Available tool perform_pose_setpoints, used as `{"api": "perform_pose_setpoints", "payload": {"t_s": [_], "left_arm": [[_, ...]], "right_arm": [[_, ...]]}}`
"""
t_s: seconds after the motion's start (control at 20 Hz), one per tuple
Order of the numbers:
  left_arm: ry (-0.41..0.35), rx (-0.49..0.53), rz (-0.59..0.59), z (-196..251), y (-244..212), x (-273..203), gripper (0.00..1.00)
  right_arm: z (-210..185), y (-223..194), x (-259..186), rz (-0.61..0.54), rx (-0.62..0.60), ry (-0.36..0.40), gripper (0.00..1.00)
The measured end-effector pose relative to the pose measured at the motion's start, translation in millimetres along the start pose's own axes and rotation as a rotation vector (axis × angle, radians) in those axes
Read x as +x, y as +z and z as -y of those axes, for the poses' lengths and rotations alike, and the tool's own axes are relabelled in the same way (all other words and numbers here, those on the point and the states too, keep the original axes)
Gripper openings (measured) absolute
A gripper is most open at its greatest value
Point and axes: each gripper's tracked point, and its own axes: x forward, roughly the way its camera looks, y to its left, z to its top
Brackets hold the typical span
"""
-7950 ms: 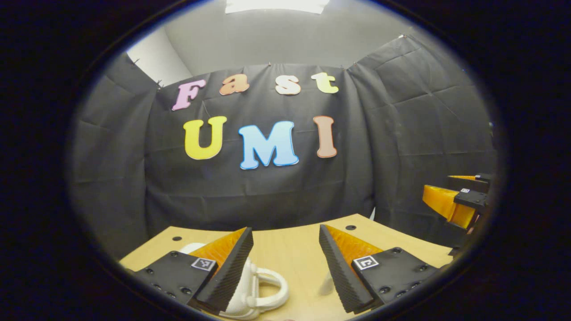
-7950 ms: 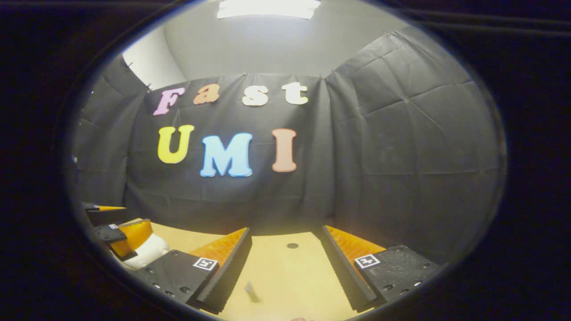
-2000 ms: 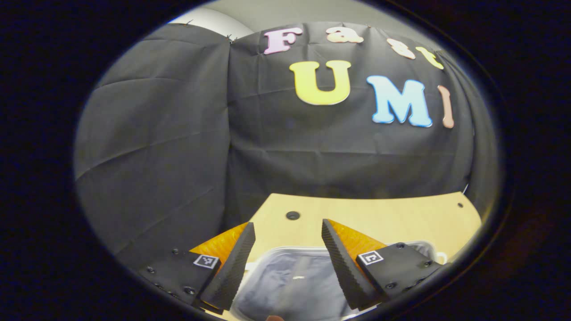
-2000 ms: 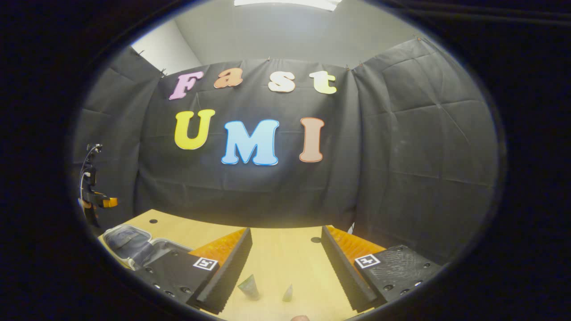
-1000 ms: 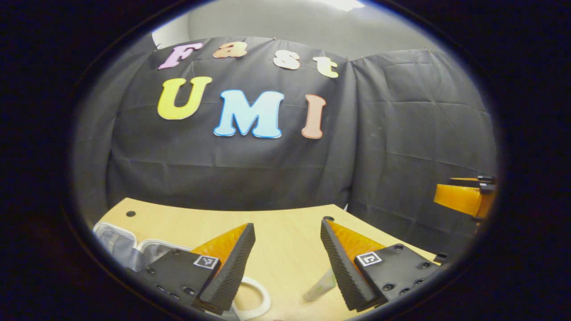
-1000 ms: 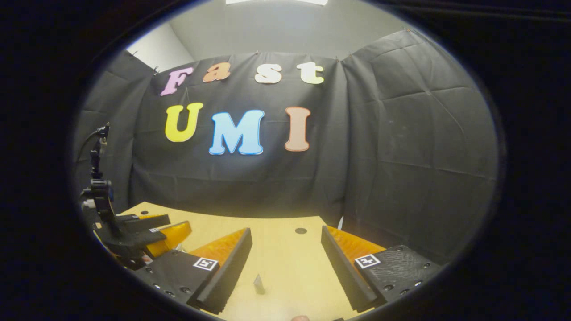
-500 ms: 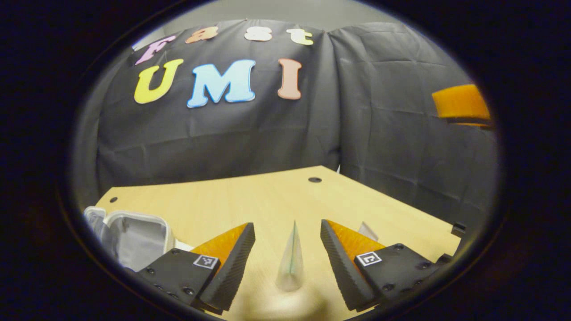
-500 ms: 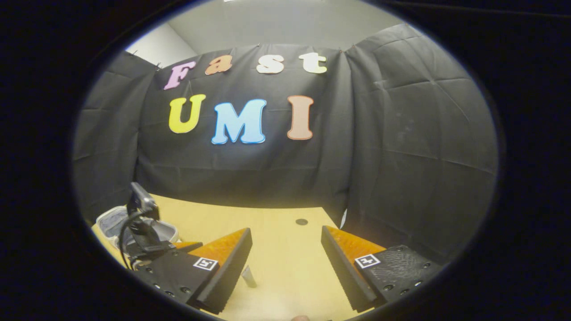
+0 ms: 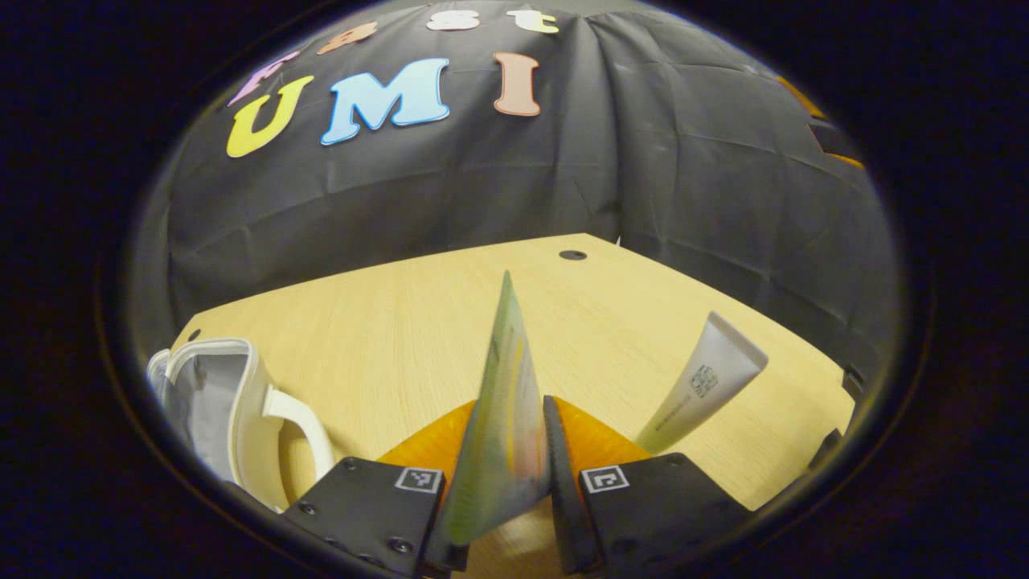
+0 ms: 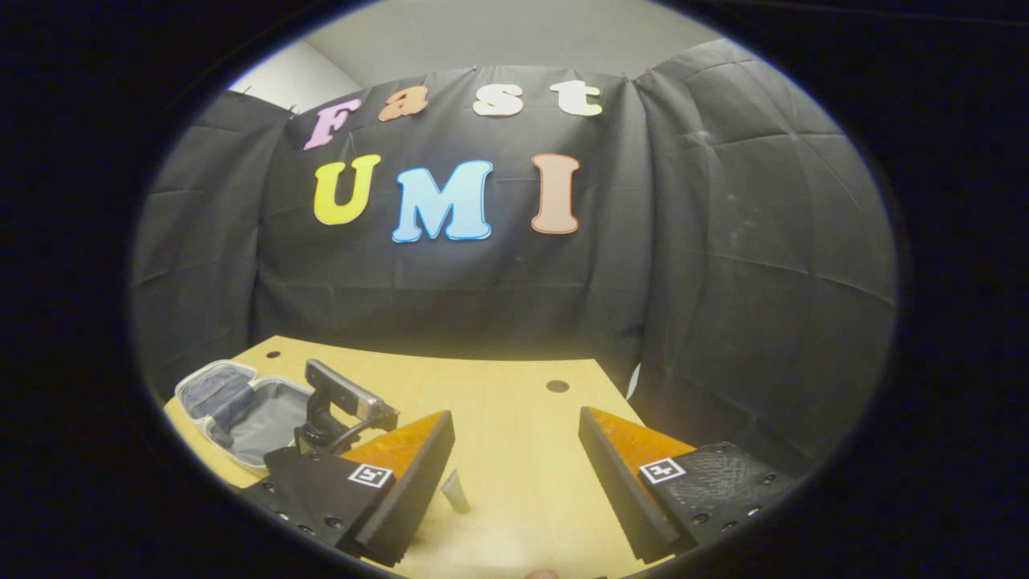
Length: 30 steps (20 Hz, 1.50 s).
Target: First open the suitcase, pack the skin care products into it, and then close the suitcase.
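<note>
suitcase (image 10: 241, 412) lies open on the table (image 9: 386, 322), lining exposed, at the far left. left gripper (image 9: 514, 482) is closed tight on a green tube (image 9: 502, 418), both fingers pressing its flat sides. right gripper (image 10: 514, 482) hovers with jaws spread wide, holding nothing. a white tube (image 9: 699, 386) lies on the table nearby. tubes look light, soft and squeezable; grip mid-body across the flat faces, with moderate force.
</note>
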Motion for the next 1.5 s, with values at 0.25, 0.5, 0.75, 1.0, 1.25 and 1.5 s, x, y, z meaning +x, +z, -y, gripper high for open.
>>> {"api": "perform_pose_setpoints", "payload": {"t_s": [0.25, 0.5, 0.75, 1.0, 1.25, 1.5], "left_arm": [[-0.067, -0.107, -0.056, -10, 19, -35, 0.42], [-0.03, -0.174, -0.032, -63, 77, -120, 0.42], [0.054, -0.342, -0.018, -142, 94, -195, 0.42], [0.17, -0.441, -0.119, -222, 43, -221, 0.42], [0.225, -0.451, -0.291, -276, -2, -207, 0.42], [0.207, -0.357, -0.501, -296, -49, -177, 0.42]], "right_arm": [[-20, -10, 11, -0.013, 0.029, 0.039, 0.95], [-60, -71, 43, -0.119, 0.059, 0.11, 0.95], [-78, -160, 73, -0.329, 0.038, 0.125, 0.93], [-78, -194, 84, -0.418, 0.027, 0.106, 0.51], [-99, -178, 42, -0.449, 0.048, 0.134, 0.22], [-165, -137, -10, -0.471, 0.139, 0.234, 0.22]]}}
